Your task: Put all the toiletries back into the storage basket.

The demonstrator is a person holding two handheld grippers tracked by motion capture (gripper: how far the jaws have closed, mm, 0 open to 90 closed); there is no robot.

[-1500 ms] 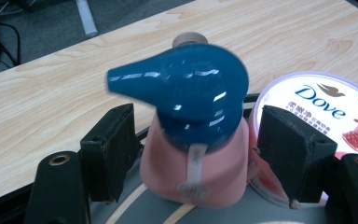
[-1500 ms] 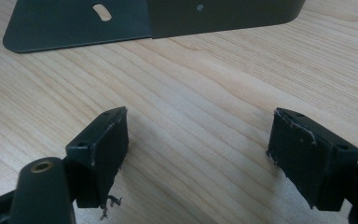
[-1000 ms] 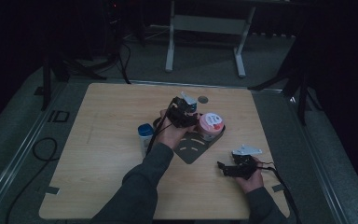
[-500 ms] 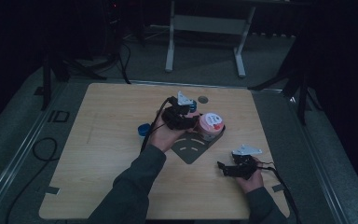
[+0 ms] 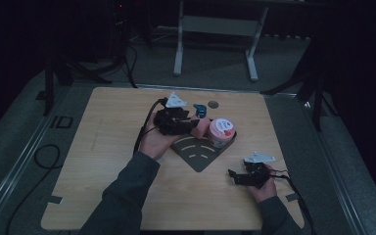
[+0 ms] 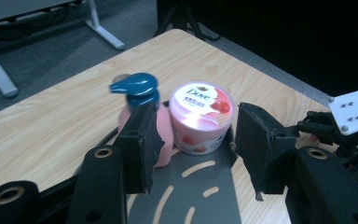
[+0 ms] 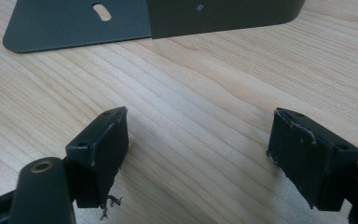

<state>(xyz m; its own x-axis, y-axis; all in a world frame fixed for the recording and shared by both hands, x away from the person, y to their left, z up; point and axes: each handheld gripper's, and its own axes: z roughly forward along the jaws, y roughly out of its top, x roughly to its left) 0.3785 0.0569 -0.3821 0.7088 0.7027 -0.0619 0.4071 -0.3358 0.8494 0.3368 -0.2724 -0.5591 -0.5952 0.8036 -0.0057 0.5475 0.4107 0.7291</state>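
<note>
pump bottle (image 6: pixel 142 112): upright, long axis vertical, nozzle pointing away from Dove tub (image 6: pixel 200 116), touching it | left gripper (image 6: pixel 191 149): jaws apart, bottle beyond them, ungrasped | right gripper (image 7: pixel 196 154): jaws wide, nothing between

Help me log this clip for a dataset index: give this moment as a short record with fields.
surface: wooden table, dim room
tray: dark grey slotted corner tray, flat on the table
tub: pink Dove tub, upright on the tray
bottle: pink pump bottle with blue pump, upright beside the tub, base hidden
left gripper: open, jaws just opened slightly, aimed at the tub; bottle past one jaw tip, not clamped
right gripper: open, nothing between jaws, low over bare wood near the tray
</note>
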